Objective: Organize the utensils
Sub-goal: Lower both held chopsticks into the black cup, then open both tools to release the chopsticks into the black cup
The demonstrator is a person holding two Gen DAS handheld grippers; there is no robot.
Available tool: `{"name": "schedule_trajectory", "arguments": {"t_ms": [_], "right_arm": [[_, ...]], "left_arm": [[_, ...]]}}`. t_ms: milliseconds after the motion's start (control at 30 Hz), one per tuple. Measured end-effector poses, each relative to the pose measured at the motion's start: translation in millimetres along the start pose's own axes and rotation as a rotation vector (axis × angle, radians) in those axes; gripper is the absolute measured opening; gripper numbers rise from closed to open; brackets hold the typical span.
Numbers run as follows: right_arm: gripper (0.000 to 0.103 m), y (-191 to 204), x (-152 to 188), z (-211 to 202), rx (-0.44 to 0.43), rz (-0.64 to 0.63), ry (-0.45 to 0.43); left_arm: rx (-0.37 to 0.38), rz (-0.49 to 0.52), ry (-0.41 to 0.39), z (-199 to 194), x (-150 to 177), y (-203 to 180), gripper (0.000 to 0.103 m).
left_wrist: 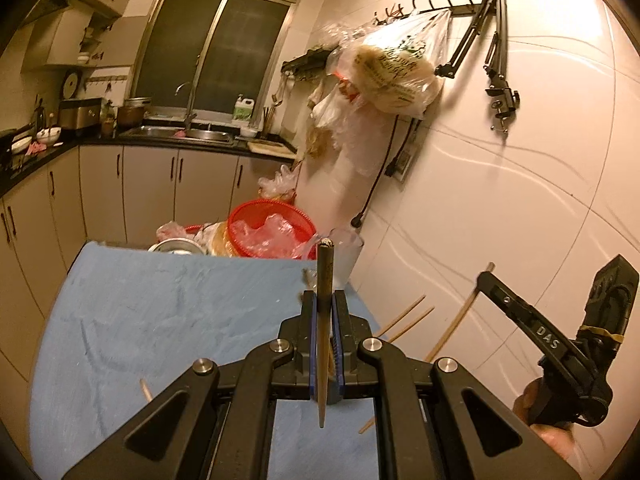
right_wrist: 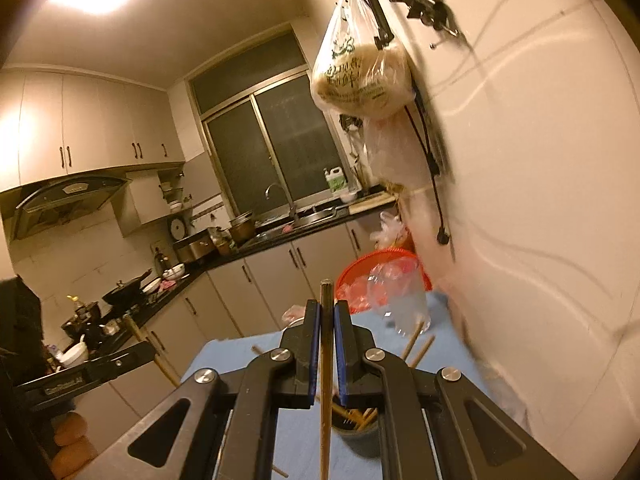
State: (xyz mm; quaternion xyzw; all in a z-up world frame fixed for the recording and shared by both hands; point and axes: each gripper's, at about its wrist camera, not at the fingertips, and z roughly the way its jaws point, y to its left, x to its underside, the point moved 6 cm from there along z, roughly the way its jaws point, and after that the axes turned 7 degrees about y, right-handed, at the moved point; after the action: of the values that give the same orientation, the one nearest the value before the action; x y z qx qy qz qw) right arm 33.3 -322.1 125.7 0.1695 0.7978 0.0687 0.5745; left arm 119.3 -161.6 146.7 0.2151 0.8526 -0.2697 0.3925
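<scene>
A kitchen at night: the left tool (left_wrist: 324,300) pinches one wooden chopstick (left_wrist: 323,320) upright above the blue-covered worktop (left_wrist: 160,320), its lower tip hanging free. Loose chopsticks (left_wrist: 408,318) lie half hidden behind the tool's frame. At far right, the right tool's body is cut off by the frame edge. From the right wrist, the right tool (right_wrist: 327,312) clamps a second chopstick (right_wrist: 325,380), its lower end out of frame. Beneath it, a dark holder (right_wrist: 360,436) with more chopsticks is mostly masked; a clear cup (right_wrist: 404,308) stands blurred beyond.
</scene>
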Motion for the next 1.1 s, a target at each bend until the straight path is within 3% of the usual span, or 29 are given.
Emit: {"name": "schedule_trajectory", "arguments": {"t_ms": [333, 600, 1100], "right_arm": [[0.008, -14, -41, 14, 0.042, 0.017, -0.069], [0.008, -29, -52, 43, 0.072, 0.022, -0.077], [0.008, -45, -7, 92, 0.074, -0.003, 0.061]], "left_arm": [[0.021, 0.017, -0.046, 17, -38, -28, 0.008], [0.000, 0.024, -0.020, 58, -40, -34, 0.008], [-0.056, 0.039, 0.070, 110, -11, -24, 0.008]]}}
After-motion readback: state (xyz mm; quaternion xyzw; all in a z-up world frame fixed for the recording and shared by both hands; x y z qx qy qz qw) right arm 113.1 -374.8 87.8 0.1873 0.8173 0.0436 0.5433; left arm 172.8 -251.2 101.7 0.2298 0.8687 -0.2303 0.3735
